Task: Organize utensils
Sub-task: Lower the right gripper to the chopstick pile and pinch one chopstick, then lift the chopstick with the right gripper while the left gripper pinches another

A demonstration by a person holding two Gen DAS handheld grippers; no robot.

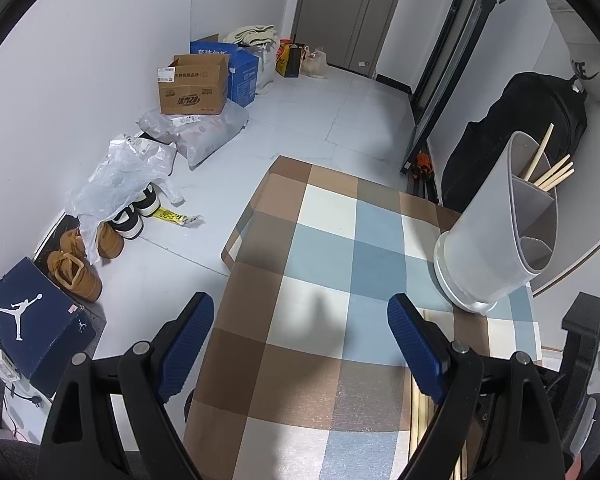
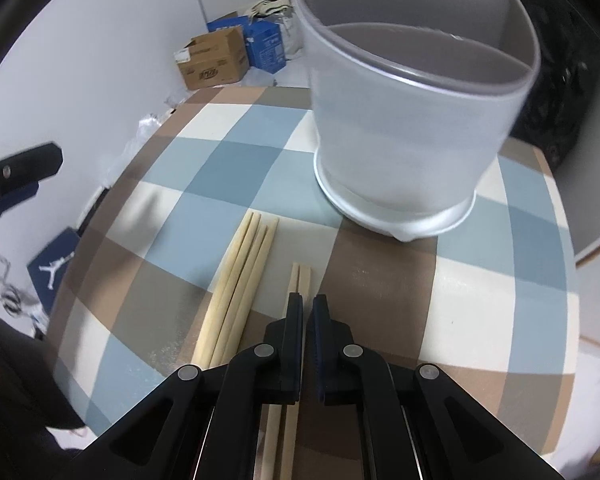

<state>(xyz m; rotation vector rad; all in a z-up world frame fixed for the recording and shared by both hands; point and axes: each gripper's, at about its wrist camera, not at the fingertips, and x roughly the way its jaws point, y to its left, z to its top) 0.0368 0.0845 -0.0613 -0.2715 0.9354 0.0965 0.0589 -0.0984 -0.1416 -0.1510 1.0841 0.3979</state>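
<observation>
A grey divided utensil holder (image 1: 500, 232) (image 2: 412, 120) stands on the checked tablecloth (image 1: 320, 248), with several wooden chopsticks (image 1: 548, 172) in its far compartment. My right gripper (image 2: 308, 308) is shut just above the cloth, and nothing shows between its pads. A pair of chopsticks (image 2: 300, 276) lies flat beneath it, running under its left finger. A bundle of several more chopsticks (image 2: 240, 280) lies just to the left. My left gripper (image 1: 302, 332) hangs open over the table's near left part, holding nothing. It also shows at the left edge of the right wrist view.
The table's left edge (image 1: 236, 240) drops to a tiled floor. There lie a cardboard box (image 1: 192, 88), a blue box (image 1: 242, 76), plastic bags (image 1: 120, 180), shoes (image 1: 76, 268) and a dark shoebox (image 1: 32, 320). A black bag (image 1: 512, 144) leans behind the holder.
</observation>
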